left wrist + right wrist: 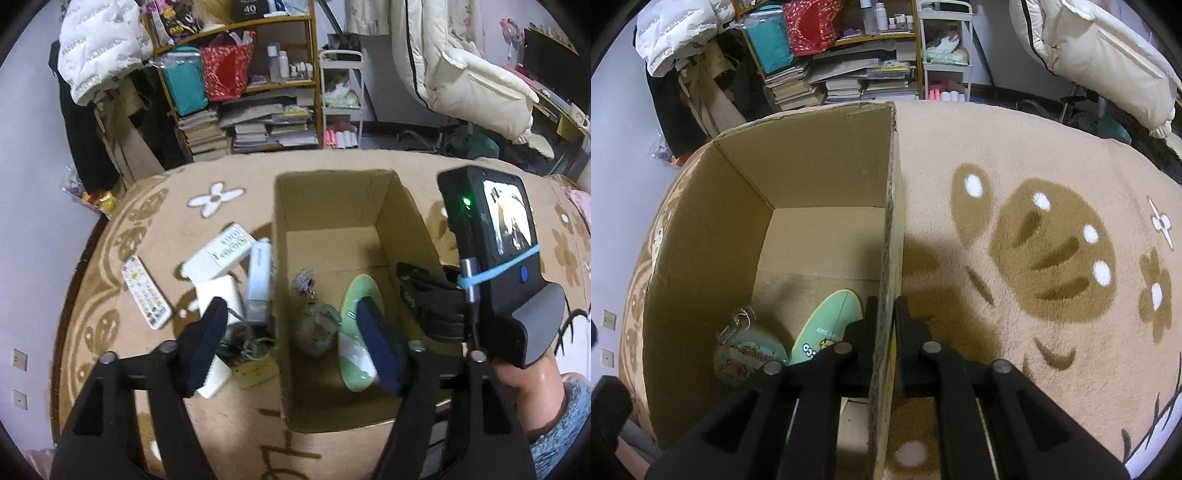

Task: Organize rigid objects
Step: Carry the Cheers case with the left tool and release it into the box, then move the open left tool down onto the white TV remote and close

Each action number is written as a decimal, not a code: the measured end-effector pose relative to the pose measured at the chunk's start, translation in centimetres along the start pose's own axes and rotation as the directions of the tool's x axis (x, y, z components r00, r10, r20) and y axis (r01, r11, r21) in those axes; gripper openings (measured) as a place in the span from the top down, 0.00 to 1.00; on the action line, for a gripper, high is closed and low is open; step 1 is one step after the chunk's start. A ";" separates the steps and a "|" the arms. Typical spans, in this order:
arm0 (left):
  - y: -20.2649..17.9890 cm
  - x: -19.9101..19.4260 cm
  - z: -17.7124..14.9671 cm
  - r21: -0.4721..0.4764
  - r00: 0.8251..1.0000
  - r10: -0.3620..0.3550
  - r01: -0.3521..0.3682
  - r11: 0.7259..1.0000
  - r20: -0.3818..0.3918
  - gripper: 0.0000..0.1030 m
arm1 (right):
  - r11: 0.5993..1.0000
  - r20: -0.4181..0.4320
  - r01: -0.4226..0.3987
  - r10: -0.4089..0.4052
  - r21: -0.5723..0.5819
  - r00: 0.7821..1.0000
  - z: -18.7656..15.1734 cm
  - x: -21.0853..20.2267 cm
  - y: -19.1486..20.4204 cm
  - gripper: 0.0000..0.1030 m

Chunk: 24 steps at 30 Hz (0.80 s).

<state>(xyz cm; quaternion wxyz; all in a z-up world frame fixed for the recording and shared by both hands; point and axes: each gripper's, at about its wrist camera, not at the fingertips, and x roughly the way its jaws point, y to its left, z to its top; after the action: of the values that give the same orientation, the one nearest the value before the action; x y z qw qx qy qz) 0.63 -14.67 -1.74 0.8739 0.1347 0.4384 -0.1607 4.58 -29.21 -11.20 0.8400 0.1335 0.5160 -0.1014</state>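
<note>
Two items lie in the cardboard box [332,206], its wall pinched by the right gripper [885,317], while the left gripper [291,343] hovers, fingers apart, with the remote [146,291] and chargers [221,254] outside.

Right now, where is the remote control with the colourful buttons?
In the left wrist view the remote control lies on the rug, outside the cardboard box, left of the white boxes.

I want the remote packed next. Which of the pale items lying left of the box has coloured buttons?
The flat remote control, farthest left on the rug; the white boxes beside it show no coloured buttons.
</note>
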 end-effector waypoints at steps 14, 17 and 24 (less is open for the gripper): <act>6.3 1.2 2.1 -0.064 0.988 0.152 -0.151 0.986 -0.002 0.03 | 1.000 -0.002 -0.004 0.004 0.001 1.000 0.1 -0.1 -0.3 0.91; 7.8 2.1 2.4 -0.066 0.980 0.198 -0.198 0.978 -0.012 0.03 | 1.000 -0.002 -0.003 0.003 0.000 1.000 0.1 -0.1 -0.4 0.91; 11.2 5.2 3.4 -0.039 0.961 0.273 -0.275 0.961 -0.047 0.03 | 1.000 -0.002 -0.003 0.003 0.000 1.000 0.1 -0.1 -0.4 0.91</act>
<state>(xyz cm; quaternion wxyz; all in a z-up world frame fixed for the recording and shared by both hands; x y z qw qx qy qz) 10.49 -6.62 -2.93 0.8814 0.1777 0.4369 -0.0255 4.52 -29.62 -11.10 0.8397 0.1346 0.5166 -0.1000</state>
